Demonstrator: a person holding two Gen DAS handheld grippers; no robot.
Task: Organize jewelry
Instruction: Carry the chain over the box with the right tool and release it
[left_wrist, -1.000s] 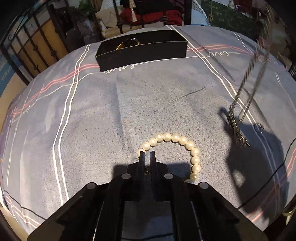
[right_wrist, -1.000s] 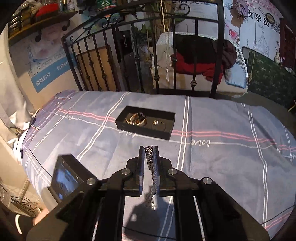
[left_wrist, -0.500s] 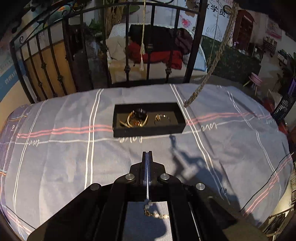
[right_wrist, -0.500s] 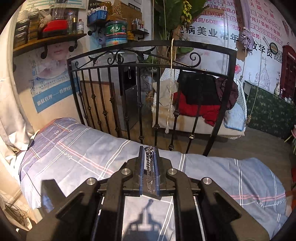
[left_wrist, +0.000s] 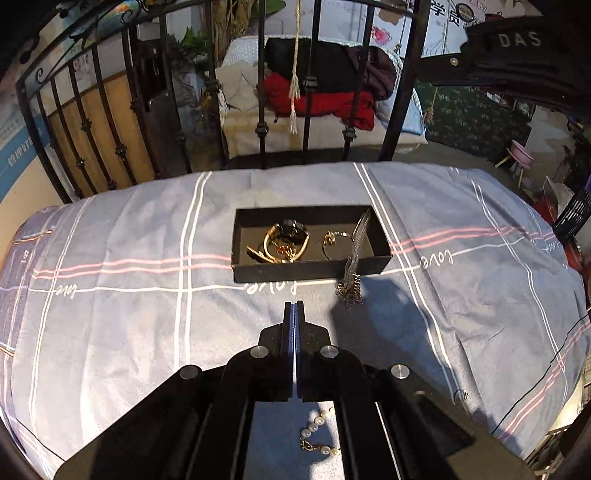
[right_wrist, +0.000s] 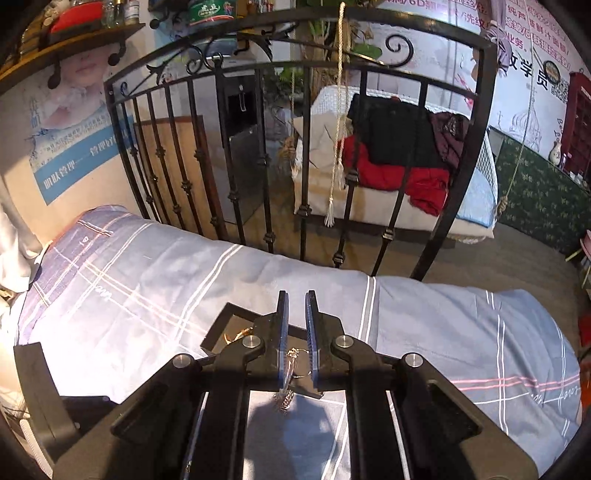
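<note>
1. Left hand-held gripper (left_wrist: 294, 306): jaws pressed together on the pearl bracelet (left_wrist: 317, 434), which dangled at lower centre.
2. Right hand-held gripper (right_wrist: 296, 295): jaws narrowly parted; silver chain (left_wrist: 351, 280) hung over the black tray's (left_wrist: 295, 271) right front wall, centre frame.

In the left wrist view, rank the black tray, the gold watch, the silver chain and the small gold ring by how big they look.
1. black tray
2. silver chain, though it hangs nearer the camera than the tray, so it may look bigger than it is
3. gold watch
4. small gold ring
</note>
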